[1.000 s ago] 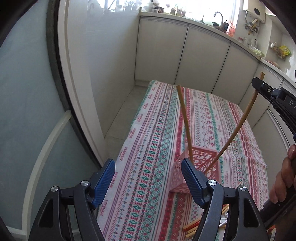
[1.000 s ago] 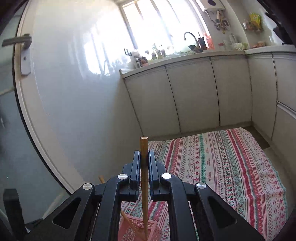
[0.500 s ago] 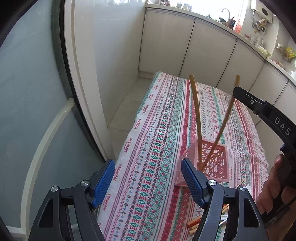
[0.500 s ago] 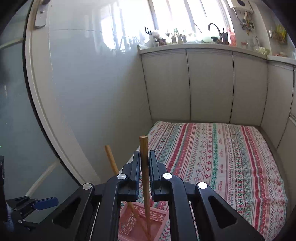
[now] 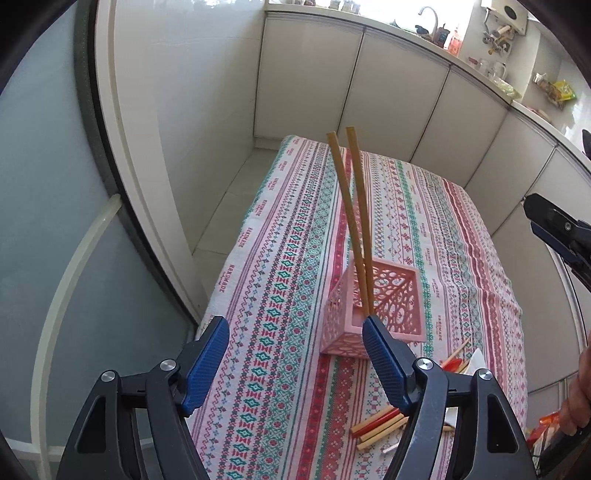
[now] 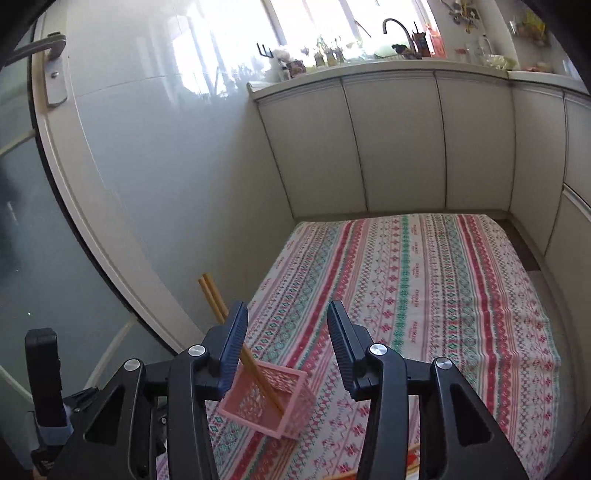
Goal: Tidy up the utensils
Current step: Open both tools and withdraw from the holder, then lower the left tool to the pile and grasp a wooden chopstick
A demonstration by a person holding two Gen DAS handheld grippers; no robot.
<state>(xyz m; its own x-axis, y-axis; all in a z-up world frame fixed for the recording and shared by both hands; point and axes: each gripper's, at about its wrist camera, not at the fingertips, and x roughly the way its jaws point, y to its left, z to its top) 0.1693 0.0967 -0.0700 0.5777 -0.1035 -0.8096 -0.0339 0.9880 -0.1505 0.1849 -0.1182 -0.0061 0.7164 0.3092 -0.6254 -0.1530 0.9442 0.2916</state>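
On the striped cloth of the surface (image 5: 280, 332) stands the pink basket (image 5: 391, 302) with two chopsticks (image 5: 354, 206) leaning in it, the right gripper (image 6: 286, 347) having just spread its jaws with nothing between them, the left gripper (image 5: 295, 354) spread and empty beside the basket.

Daylight enters through the window (image 6: 317, 26) above the counter, blown out to white, with glare on the glossy wall panel (image 6: 177, 122). Both fisheye views sharp centrally; straight lines bow and corners vignette to black.
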